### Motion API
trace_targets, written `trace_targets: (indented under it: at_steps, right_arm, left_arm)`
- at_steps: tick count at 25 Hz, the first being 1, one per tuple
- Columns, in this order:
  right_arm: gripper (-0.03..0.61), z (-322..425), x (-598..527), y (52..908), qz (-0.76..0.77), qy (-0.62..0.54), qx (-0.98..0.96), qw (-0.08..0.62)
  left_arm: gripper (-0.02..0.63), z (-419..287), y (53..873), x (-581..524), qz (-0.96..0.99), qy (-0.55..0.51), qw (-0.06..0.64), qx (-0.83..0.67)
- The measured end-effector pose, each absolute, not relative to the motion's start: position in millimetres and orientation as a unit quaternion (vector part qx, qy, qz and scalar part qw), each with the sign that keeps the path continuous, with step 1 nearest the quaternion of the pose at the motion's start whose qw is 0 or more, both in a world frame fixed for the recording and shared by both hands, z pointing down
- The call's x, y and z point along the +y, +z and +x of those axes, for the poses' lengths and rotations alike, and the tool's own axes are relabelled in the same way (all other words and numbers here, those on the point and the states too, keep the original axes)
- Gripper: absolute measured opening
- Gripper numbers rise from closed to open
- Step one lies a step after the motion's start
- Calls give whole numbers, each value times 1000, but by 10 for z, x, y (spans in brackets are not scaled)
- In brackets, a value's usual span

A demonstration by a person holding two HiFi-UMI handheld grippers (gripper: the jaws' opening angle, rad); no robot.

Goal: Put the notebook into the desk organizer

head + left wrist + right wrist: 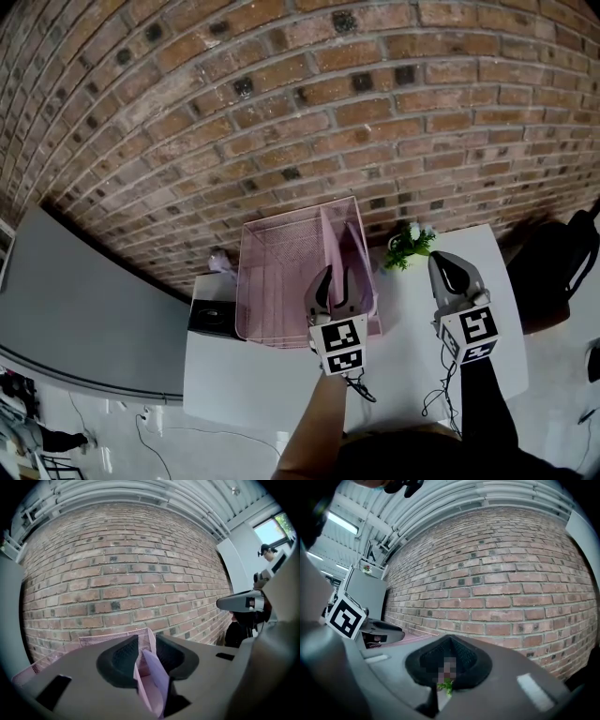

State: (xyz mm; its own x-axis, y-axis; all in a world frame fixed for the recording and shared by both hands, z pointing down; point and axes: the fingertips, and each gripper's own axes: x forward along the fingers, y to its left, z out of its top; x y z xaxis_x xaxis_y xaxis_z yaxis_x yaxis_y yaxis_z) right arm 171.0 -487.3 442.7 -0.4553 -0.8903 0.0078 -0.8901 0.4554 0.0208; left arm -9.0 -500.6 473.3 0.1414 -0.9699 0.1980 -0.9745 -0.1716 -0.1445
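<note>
**Pink notebook loose between wide tongs: the way out is the risky part**

Lilac and pink covers of the notebook (pixel 154 681) stand on edge in the right-hand part of the mesh desk organizer (pixel 272 281), at the middle of the head view, hard against the brick wall (pixel 281 112). The left gripper (pixel 336 277) hangs over that slot. Its own view shows the jaws spread wide with the notebook between them. The pads do not clamp it, though the lilac cover seems to lean on the right-hand pad. The right gripper (pixel 442 261) sits well apart at the right of the frame, near the small plant (pixel 410 246). Its jaws are closed together on nothing, and a sprig of green shows past them.

From where I stand, the job looks nearly done, so the trouble lies in the withdrawal. The covers splay apart like a narrow V. If the gripper lifts off at a slant, a pad could snag the leaning cover and drag the notebook up, or tip it over the organizer's rim. I cannot tell whether the notebook has reached the bottom of the slot. If it has not, it may slump or flop open once it is left alone.

The organizer looks light and nothing steadies it. A sideways nudge could skate it across the white table (pixel 253 384) towards the plant.
</note>
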Motion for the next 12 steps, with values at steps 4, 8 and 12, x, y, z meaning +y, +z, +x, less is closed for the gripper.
trace_targets:
  at_steps: [4, 8, 12]
  right_arm:
    - [0, 1705, -4858, 4424, 521, -8, -854, 7]
    - [0, 1672, -4833, 4425, 519, -7, -855, 5]
    - [0, 1605, -4798, 4441, 514, -5, -858, 3]
  left_arm:
    - [120, -88, 4738, -4999, 756, 121, 13, -643]
    - [121, -92, 4730, -4962, 759, 114, 13, -641]
    - [121, -123, 4672, -4911, 761, 104, 7, -641]
